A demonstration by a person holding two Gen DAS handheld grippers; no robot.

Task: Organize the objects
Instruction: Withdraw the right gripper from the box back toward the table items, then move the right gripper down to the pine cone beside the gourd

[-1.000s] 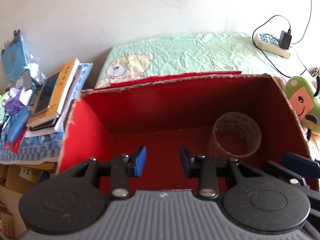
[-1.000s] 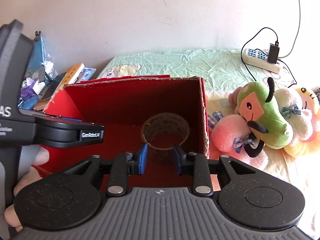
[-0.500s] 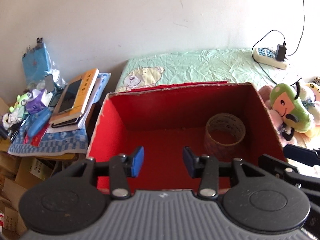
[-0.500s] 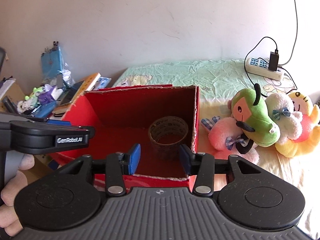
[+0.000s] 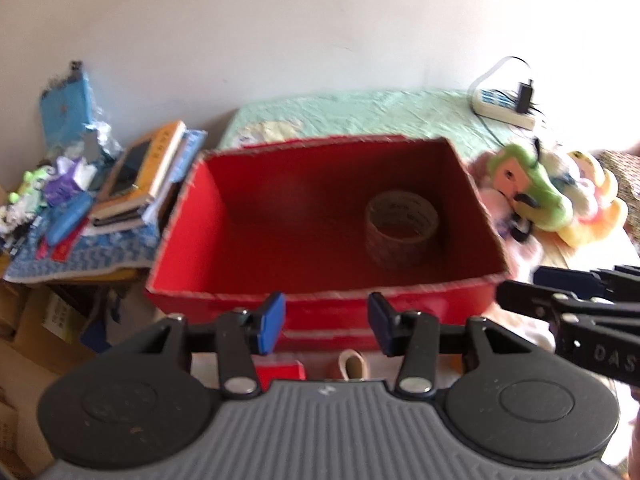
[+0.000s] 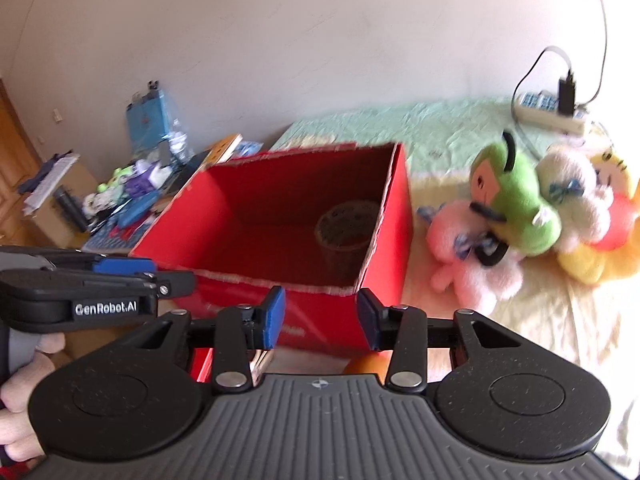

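Observation:
A red cardboard box (image 5: 188, 240) (image 6: 180, 224) stands open-topped on the bed, with a brown roll of tape (image 5: 402, 232) (image 6: 348, 228) upright in its right half. My left gripper (image 5: 326, 328) hovers in front of the box's near wall, open, with nothing between its blue pads. My right gripper (image 6: 320, 318) hangs before the box's near right corner; its jaws are closing on nothing. Each gripper shows in the other's view: the right one (image 5: 560, 292), the left one (image 6: 120, 276).
Plush toys (image 6: 516, 204) (image 5: 536, 192) lie right of the box on the bedsheet. A power strip (image 6: 552, 112) sits at the far right. Left of the box is a stack of books (image 5: 148, 168) amid clutter. A small red item (image 5: 280, 372) and an orange item (image 6: 366, 366) lie under the grippers.
Both grippers have drawn back from inside the box, so its near wall now shows. The tape roll stays in the box. Both pairs of jaws stand wider than a second ago.

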